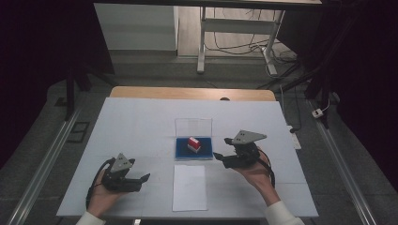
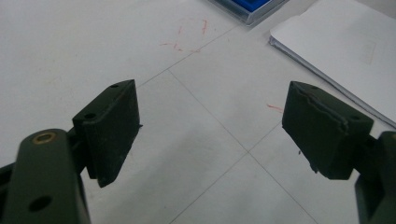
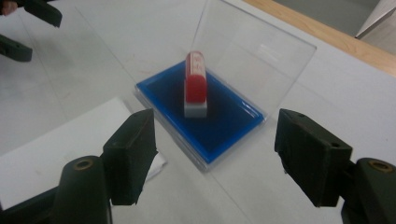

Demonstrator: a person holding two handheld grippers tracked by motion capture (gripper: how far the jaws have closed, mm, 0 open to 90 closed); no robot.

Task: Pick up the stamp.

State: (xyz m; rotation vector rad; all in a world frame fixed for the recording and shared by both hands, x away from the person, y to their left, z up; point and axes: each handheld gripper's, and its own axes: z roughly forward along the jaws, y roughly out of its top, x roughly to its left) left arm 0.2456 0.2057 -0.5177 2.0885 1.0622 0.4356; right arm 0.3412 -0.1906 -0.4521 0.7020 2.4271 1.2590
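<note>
A red stamp with a white base stands upright on a blue ink pad, whose clear lid is raised behind it. A white sheet of paper lies in front of the pad. My right gripper is open, just right of the pad and pointing at the stamp. My left gripper is open over bare table, left of the paper, with nothing between its jaws.
A white mat covers the wooden table. Faint red marks show on the mat near the pad's corner. Desk legs and cables stand on the floor beyond the table.
</note>
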